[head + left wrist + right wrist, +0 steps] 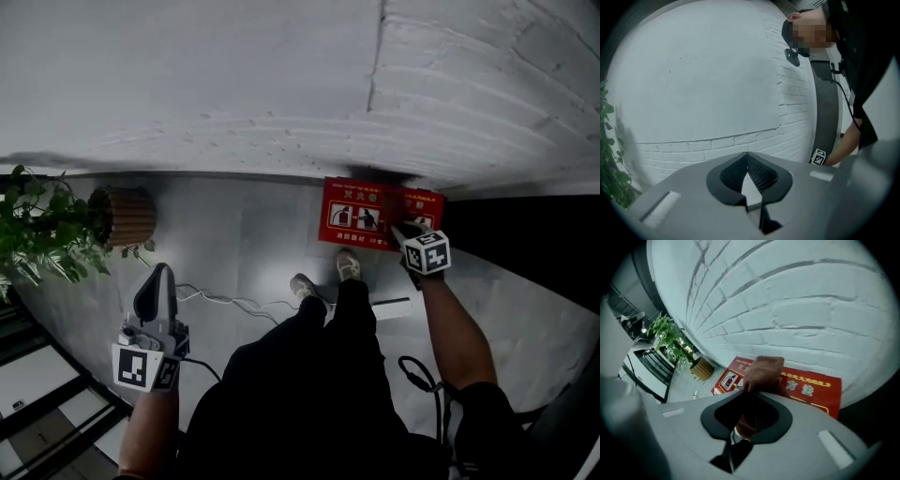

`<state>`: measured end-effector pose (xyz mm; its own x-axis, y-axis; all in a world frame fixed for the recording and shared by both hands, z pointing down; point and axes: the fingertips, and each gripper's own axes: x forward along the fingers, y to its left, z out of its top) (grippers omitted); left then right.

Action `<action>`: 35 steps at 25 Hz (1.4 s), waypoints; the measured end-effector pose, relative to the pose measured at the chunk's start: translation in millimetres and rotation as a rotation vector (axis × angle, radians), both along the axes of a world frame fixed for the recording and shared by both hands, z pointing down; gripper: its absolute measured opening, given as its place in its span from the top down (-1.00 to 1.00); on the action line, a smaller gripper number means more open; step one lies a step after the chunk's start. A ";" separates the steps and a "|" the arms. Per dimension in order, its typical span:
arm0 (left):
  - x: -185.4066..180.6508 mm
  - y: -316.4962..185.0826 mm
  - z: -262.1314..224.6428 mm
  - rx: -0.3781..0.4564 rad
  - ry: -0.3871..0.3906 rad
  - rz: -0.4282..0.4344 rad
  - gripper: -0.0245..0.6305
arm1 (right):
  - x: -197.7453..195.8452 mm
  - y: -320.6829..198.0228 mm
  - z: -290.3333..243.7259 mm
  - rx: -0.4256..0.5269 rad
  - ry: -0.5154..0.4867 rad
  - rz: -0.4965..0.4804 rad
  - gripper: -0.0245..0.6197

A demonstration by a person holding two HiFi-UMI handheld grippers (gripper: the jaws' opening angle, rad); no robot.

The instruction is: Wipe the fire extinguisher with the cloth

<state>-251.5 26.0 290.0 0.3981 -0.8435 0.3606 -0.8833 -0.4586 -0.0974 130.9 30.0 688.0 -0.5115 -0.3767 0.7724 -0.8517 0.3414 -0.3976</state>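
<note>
A red fire-extinguisher box (pixel 380 214) with pictograms stands on the floor against the white brick wall; no extinguisher itself shows. My right gripper (pixel 401 230) hovers over the box's front right part. In the right gripper view it (pixel 751 394) is shut on a brown cloth (pixel 764 372), which bunches out past the fingertips over the red box (pixel 811 391). My left gripper (pixel 155 292) is held low at the left, far from the box. Its jaw tips (pixel 747 155) meet with nothing between them, facing the bare wall.
A leafy plant (pixel 37 234) and a wicker pot (pixel 124 216) stand at the left by the wall. A thin cable (pixel 225 300) trails over the grey floor. The person's legs and shoes (pixel 347 264) are in front of the box. A dark panel (pixel 525 244) is at the right.
</note>
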 end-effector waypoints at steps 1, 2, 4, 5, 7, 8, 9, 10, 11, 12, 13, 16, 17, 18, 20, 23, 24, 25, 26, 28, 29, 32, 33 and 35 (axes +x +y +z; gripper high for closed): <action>-0.9 1.8 -1.2 0.002 0.004 0.001 0.93 | -12.2 -3.0 6.7 -0.022 0.015 -0.023 0.78; -4.1 3.8 -1.6 0.003 0.008 -0.002 0.93 | -20.2 -6.0 12.7 -0.037 0.031 -0.033 0.77; -11.9 9.3 -1.4 0.007 0.024 -0.012 0.93 | -25.4 -13.4 13.3 -0.003 0.057 -0.009 0.73; -14.0 12.3 -1.4 0.008 0.038 -0.016 0.93 | -23.9 -17.7 6.3 0.044 0.066 0.019 0.70; -14.7 16.2 0.3 0.008 0.072 -0.017 0.93 | -19.7 -23.7 -15.1 0.133 0.070 0.070 0.64; -14.8 16.7 3.0 0.008 0.090 -0.014 0.93 | -19.4 -23.6 -26.0 0.162 0.063 0.081 0.53; -15.3 16.5 7.1 0.006 0.108 -0.012 0.93 | -20.2 -20.5 -35.6 0.179 0.056 0.082 0.46; -15.3 16.0 11.9 0.002 0.126 -0.011 0.93 | -20.8 -15.1 -43.9 0.187 0.051 0.079 0.38; -13.8 14.9 16.8 -0.002 0.146 -0.007 0.93 | -20.1 -8.9 -52.5 0.194 0.048 0.079 0.29; -9.7 12.9 20.9 -0.004 0.165 0.004 0.93 | -18.1 -3.6 -63.5 0.210 0.044 0.085 0.26; -2.6 9.9 23.8 -0.004 0.184 0.024 0.93 | -14.9 0.1 -78.9 0.243 0.042 0.097 0.26; 34.4 -1.5 24.1 0.002 0.243 0.123 0.93 | 1.6 5.7 -154.0 0.440 0.055 0.176 0.42; 50.1 -5.2 21.4 0.006 0.266 0.166 0.93 | 9.2 8.1 -183.8 0.513 0.066 0.222 0.55; 67.0 -8.9 17.2 0.018 0.290 0.214 0.93 | 18.4 11.2 -213.6 0.576 0.078 0.279 0.71; 103.0 -19.5 5.4 0.073 0.328 0.314 0.93 | 42.7 16.6 -271.1 0.674 0.088 0.410 0.87; 150.2 -50.8 -15.7 0.210 0.348 0.425 0.93 | 72.8 26.1 -337.6 0.765 0.034 0.527 0.92; 161.9 -65.2 -18.5 0.258 0.335 0.453 0.93 | 76.8 31.1 -346.4 0.778 0.020 0.529 0.92; 170.9 -79.5 -16.3 0.291 0.312 0.475 0.93 | 79.2 36.3 -345.8 0.777 0.023 0.524 0.92; 177.2 -91.8 -9.9 0.299 0.283 0.483 0.93 | 81.8 41.2 -337.0 0.760 0.038 0.526 0.92; 178.3 -107.8 2.3 0.263 0.255 0.450 0.93 | 89.2 47.8 -308.0 0.703 0.059 0.569 0.92; 171.8 -111.4 1.6 0.249 0.270 0.410 0.93 | 91.9 49.7 -294.3 0.675 0.062 0.596 0.92; 144.6 -107.1 -22.6 0.259 0.348 0.331 0.93 | 87.7 53.7 -273.0 0.633 0.060 0.607 0.92; 139.9 -103.8 -28.4 0.266 0.343 0.340 0.93 | 85.1 54.6 -270.9 0.632 0.055 0.599 0.92; 133.4 -101.1 -30.4 0.274 0.301 0.365 0.93 | 83.1 54.1 -266.6 0.633 0.046 0.595 0.92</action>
